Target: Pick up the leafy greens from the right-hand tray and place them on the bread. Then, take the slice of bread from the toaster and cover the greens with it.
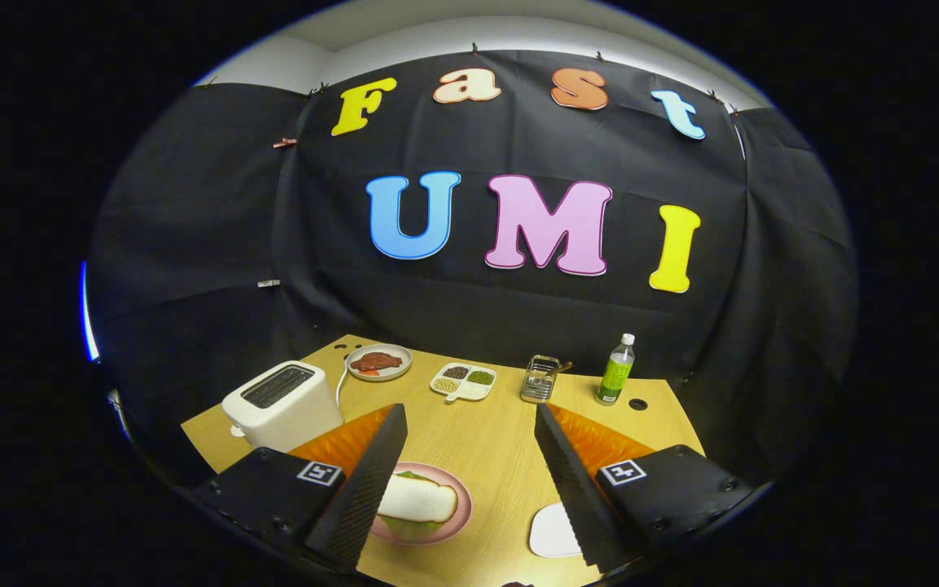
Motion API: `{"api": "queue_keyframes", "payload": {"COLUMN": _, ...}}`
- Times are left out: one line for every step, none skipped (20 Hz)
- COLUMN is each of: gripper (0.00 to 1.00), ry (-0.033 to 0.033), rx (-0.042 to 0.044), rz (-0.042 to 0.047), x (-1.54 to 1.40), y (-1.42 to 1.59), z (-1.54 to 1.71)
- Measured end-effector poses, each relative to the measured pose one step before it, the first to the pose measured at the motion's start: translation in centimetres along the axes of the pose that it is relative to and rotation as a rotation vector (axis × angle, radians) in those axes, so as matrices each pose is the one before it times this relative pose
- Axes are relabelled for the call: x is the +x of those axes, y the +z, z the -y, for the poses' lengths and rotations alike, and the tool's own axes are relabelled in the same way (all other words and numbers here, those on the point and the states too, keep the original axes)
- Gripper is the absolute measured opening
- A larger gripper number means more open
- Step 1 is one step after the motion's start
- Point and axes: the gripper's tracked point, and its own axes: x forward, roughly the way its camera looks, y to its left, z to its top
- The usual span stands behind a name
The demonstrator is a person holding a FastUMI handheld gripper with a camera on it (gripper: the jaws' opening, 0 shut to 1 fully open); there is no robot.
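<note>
My gripper (469, 424) hangs above the wooden table (486, 444), open, with nothing between its fingers. A pink plate (460, 509) lies close below, partly hidden by the left finger (363, 489). On it a white bread slice (419, 499) rests over leafy greens (411, 528) that peek out at its edges. The white toaster (284, 405) stands beyond the left finger; I cannot tell whether its dark slots hold bread. A white tray (553, 531) shows beside the right finger (575, 481), its visible part bare.
Farther back on the table are a plate with a brown meat piece (377, 362), a white divided dish of grains (463, 381), a small wire rack (540, 378) and a green bottle (615, 371). A round hole (638, 403) sits near the bottle.
</note>
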Motion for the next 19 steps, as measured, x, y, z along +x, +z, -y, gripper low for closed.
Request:
{"api": "queue_keyframes", "payload": {"gripper": 0.98, "ry": -0.0007, "rx": 0.0046, "rz": 0.01197, "x": -0.704, "y": 0.757, "z": 0.44}}
{"api": "queue_keyframes", "payload": {"gripper": 0.98, "ry": -0.00602, "rx": -0.00322, "rz": 0.01339, "x": -0.873, "y": 0.596, "z": 0.659}}
{"api": "queue_keyframes", "payload": {"gripper": 0.98, "ry": -0.00482, "rx": -0.01018, "rz": 0.01354, "x": -0.864, "y": 0.568, "z": 0.652}}
{"api": "queue_keyframes", "payload": {"gripper": 0.98, "ry": -0.00212, "rx": -0.01639, "rz": 0.01232, "x": -0.702, "y": 0.474, "z": 0.521}}
{"api": "queue_keyframes", "payload": {"gripper": 0.98, "ry": -0.00086, "rx": -0.01619, "rz": 0.00786, "x": -0.672, "y": 0.307, "z": 0.517}}
{"api": "queue_keyframes", "payload": {"gripper": 0.98, "ry": -0.00031, "rx": -0.01234, "rz": 0.00768, "x": -0.661, "y": 0.132, "z": 0.541}}
{"api": "queue_keyframes", "payload": {"gripper": 0.98, "ry": -0.0001, "rx": -0.00679, "rz": 0.00811, "x": -0.689, "y": 0.151, "z": 0.43}}
{"api": "queue_keyframes", "payload": {"gripper": 0.98, "ry": 0.00385, "rx": -0.00921, "rz": 0.01365, "x": -0.53, "y": 0.194, "z": 0.29}}
{"api": "queue_keyframes", "payload": {"gripper": 0.98, "ry": -0.00093, "rx": -0.01962, "rz": 0.0171, "x": -0.381, "y": 0.35, "z": 0.553}}
{"api": "queue_keyframes", "payload": {"gripper": 0.98, "ry": 0.00055, "rx": -0.01605, "rz": 0.02081, "x": -0.308, "y": 0.213, "z": 0.444}}
{"api": "queue_keyframes", "payload": {"gripper": 0.98, "ry": 0.01448, "rx": -0.00067, "rz": 0.00799, "x": -0.305, "y": -0.038, "z": -0.065}}
{"api": "queue_keyframes", "payload": {"gripper": 0.98, "ry": 0.02776, "rx": 0.01651, "rz": -0.00036, "x": -0.347, "y": -0.133, "z": -0.452}}
{"api": "queue_keyframes", "payload": {"gripper": 0.98, "ry": 0.02889, "rx": 0.01933, "rz": 0.00106, "x": -0.319, "y": -0.065, "z": -0.522}}
{"api": "queue_keyframes", "payload": {"gripper": 0.98, "ry": 0.02468, "rx": 0.00837, "rz": 0.0029, "x": -0.189, "y": 0.025, "z": -0.291}}
{"api": "queue_keyframes", "payload": {"gripper": 0.98, "ry": 0.01738, "rx": -0.00578, "rz": 0.00518, "x": 0.065, "y": 0.097, "z": 0.178}}
{"api": "queue_keyframes", "payload": {"gripper": 0.98, "ry": 0.01292, "rx": -0.01035, "rz": 0.0047, "x": -0.07, "y": 0.018, "z": 0.088}}
{"api": "queue_keyframes", "payload": {"gripper": 0.98, "ry": 0.01314, "rx": -0.00491, "rz": 0.00048, "x": -0.031, "y": -0.23, "z": -0.068}}
{"api": "queue_keyframes", "payload": {"gripper": 0.98, "ry": 0.01438, "rx": -0.00111, "rz": 0.00047, "x": -0.137, "y": -0.142, "z": -0.161}}
{"api": "queue_keyframes", "payload": {"gripper": 0.98, "ry": 0.0125, "rx": -0.00297, "rz": 0.00102, "x": -0.074, "y": -0.147, "z": -0.051}}
